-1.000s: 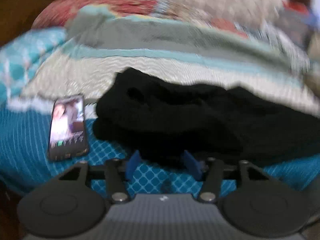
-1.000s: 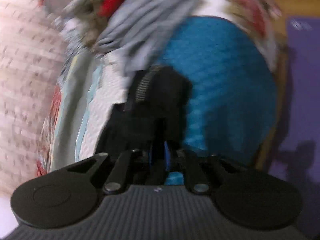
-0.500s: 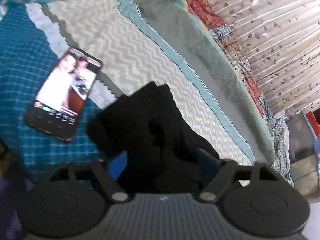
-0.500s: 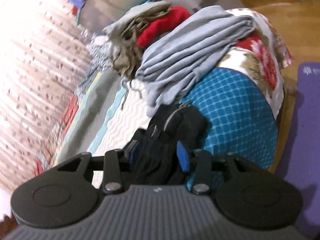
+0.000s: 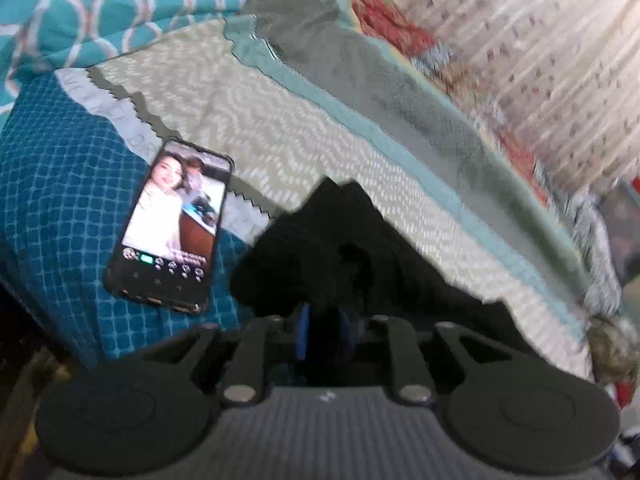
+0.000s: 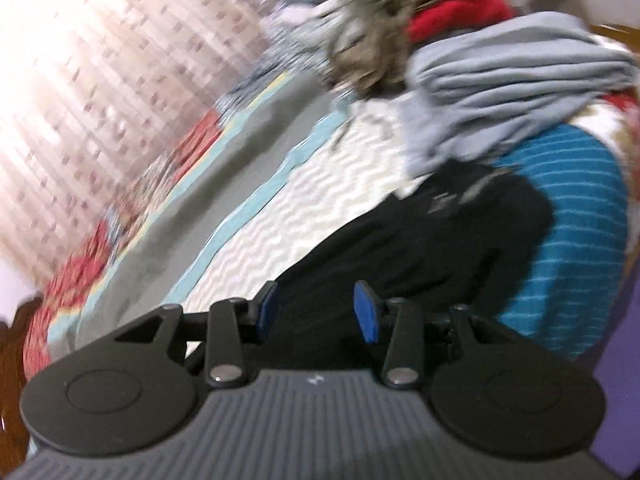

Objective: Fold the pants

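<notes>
My left hand-held gripper has just been closing, and its blue pads now pinch a fold of the black pants at the end nearest the phone. My right hand-held gripper let go about half a second ago: its pads stand apart, with the pants behind them and nothing pressed. The pants lie bunched on the bed, beside the grey clothes. I judge the right side needs a fresh grip next.
</notes>
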Motion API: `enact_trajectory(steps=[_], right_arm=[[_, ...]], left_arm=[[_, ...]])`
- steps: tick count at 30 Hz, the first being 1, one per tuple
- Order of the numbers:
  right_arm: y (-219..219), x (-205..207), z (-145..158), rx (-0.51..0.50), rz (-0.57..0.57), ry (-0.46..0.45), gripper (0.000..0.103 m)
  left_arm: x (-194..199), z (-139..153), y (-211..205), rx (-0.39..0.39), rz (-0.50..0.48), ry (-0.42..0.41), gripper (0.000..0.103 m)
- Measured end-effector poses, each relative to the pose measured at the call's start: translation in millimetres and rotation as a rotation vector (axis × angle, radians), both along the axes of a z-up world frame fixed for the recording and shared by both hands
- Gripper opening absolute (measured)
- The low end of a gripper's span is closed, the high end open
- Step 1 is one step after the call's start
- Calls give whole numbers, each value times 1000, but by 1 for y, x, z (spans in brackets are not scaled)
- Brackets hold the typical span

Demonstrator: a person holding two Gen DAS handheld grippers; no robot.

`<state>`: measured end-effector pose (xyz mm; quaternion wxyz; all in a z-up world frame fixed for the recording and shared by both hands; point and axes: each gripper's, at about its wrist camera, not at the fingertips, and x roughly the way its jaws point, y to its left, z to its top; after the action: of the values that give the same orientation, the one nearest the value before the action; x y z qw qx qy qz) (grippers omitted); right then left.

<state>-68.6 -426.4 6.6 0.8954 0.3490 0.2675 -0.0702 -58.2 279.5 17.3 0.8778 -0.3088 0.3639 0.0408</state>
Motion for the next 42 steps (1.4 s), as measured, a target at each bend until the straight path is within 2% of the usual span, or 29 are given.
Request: enact_trajectory(steps=[1, 3, 5, 6, 9, 10, 12, 13, 14, 15, 16, 17, 19, 21, 23, 24, 26, 28, 30, 32, 33, 35, 38, 40, 42], right_arm=[[9, 7, 1, -22, 32, 6, 45], [24, 16, 1, -41, 89, 14, 46], [38, 27, -1, -42, 149, 25, 46], [47, 33, -3, -39, 181, 29, 46], [77, 51, -7, -45, 284, 48, 46], [89, 58, -9, -45, 324, 54, 46], [114, 73, -13, -59, 409, 71, 46], [126, 78, -14, -75, 443, 79, 46], [136, 84, -17, -93, 473, 90, 46], [147, 89, -20, -110, 499, 108, 46], [154, 95, -26, -123, 518, 136, 45], [159, 99, -31, -131, 527, 168, 45], [161, 106, -46, -138, 535, 231, 45], [156, 104, -57, -123, 528, 236, 44], [144, 104, -59, -68, 515, 223, 44], [139, 105, -60, -38, 508, 225, 44], [134, 109, -64, 13, 490, 233, 44], [132, 111, -63, 27, 486, 239, 44], [135, 104, -60, 14, 494, 236, 44], [136, 98, -54, 1, 496, 228, 46], [138, 98, -52, -2, 500, 217, 51], [145, 94, -41, -19, 531, 161, 52], [167, 88, -28, -54, 603, 88, 52], [183, 86, -24, -68, 654, 61, 52], [196, 84, -24, -76, 708, 52, 52]], left_arm=[[-1, 6, 5, 11, 25, -27, 39], [7, 18, 10, 38, 49, -74, 50], [26, 30, 12, 73, 32, -86, 51], [41, 34, 11, 98, 9, -86, 55], [89, 35, -4, 193, -108, -49, 81], [103, 31, -10, 212, -145, -23, 83], [134, 16, -26, 244, -222, 53, 79], [144, 10, -33, 257, -250, 84, 71], [154, 0, -41, 287, -272, 129, 62], [162, -9, -48, 326, -282, 179, 33], [166, -16, -53, 348, -282, 218, 25], [164, -18, -54, 344, -266, 217, 23], [150, -7, -46, 309, -202, 143, 17], [128, 6, -26, 269, -58, 51, 16], [117, -2, -8, 198, 60, 43, 16], [118, -14, -6, 181, 73, 71, 17], [120, -27, -15, 238, 66, 99, 25], [115, -24, -23, 279, 84, 87, 41], [104, -11, -18, 230, 129, 42, 51], [86, 10, -15, 187, 176, -28, 52], [81, 19, -13, 172, 185, -60, 52], [69, 35, -20, 146, 149, -125, 52], [52, 50, -57, 145, -20, -187, 52], [46, 45, -86, 134, -152, -193, 51], [42, 29, -113, 144, -264, -154, 51]])
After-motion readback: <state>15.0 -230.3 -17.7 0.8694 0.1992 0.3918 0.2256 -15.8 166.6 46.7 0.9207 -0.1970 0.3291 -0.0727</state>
